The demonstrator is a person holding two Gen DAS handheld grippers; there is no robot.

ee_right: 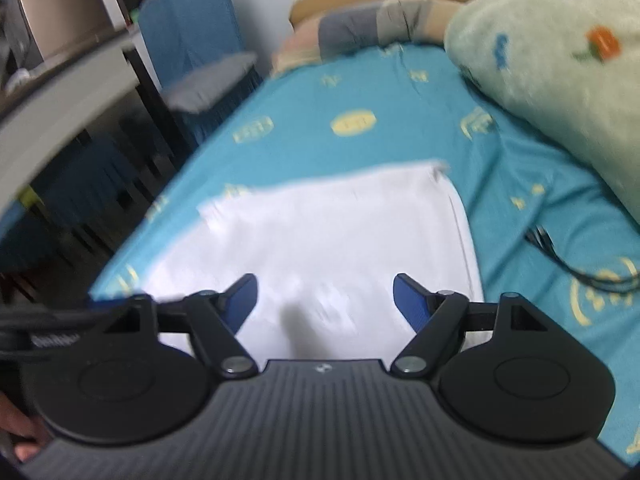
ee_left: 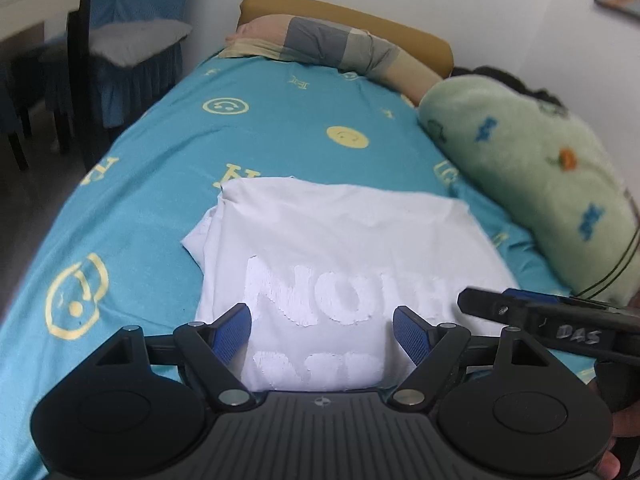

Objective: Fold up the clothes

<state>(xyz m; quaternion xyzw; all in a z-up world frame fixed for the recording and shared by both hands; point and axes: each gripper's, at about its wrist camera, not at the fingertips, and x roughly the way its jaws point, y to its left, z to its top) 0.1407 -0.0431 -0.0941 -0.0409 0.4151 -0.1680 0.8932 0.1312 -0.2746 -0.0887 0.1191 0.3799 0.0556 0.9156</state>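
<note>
A white T-shirt [ee_left: 336, 240] with white lettering lies folded into a rough rectangle on the teal bed sheet [ee_left: 280, 120]. My left gripper [ee_left: 322, 320] is open and empty just above the shirt's near edge. The right gripper's fingers [ee_left: 520, 310] reach in from the right beside it. In the right wrist view the same shirt [ee_right: 328, 232] is blurred, and my right gripper [ee_right: 325, 292] is open and empty above its near part. The left gripper's fingers [ee_right: 60, 320] show at the left edge.
A light green patterned blanket [ee_left: 540, 184] lies bundled along the bed's right side. A pillow [ee_left: 328, 44] and a brown headboard [ee_left: 360, 20] are at the far end. A chair with a blue cover [ee_left: 132, 32] stands left of the bed. A dark cable [ee_right: 560, 256] lies on the sheet.
</note>
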